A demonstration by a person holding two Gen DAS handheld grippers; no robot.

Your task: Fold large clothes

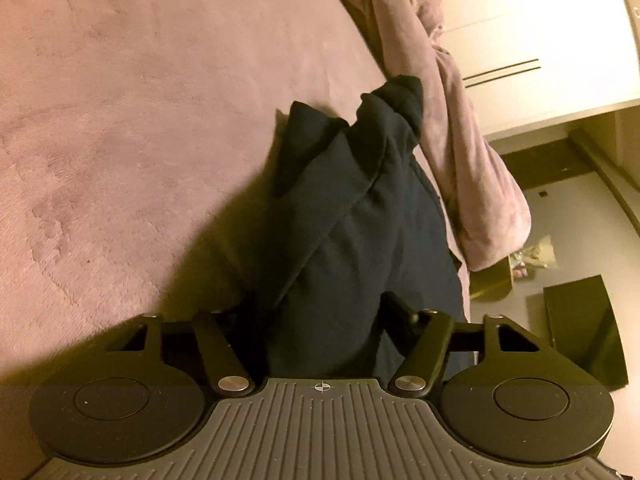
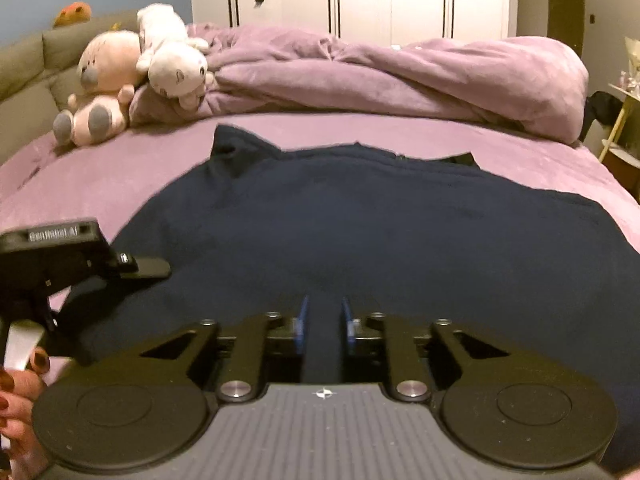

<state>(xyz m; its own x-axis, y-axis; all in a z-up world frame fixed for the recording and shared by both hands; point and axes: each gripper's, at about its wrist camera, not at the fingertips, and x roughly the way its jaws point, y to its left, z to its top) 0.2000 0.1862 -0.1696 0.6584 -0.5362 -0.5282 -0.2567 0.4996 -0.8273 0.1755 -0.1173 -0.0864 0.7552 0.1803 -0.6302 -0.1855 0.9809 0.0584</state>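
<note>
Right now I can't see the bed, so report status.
Left tool shut on navy garment. Right tool also shut on it. Garment spread on bed; nothing in the way.

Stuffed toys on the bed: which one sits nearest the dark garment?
The pink bear with grey paws, seated upright on the sheet just left of the navy garment. The white toy lies higher against the duvet; the orange one is on the headboard.

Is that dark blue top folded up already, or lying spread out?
Mostly spread. The navy garment lies wide across the purple bed; only its near edge is bunched between the right gripper.
</note>
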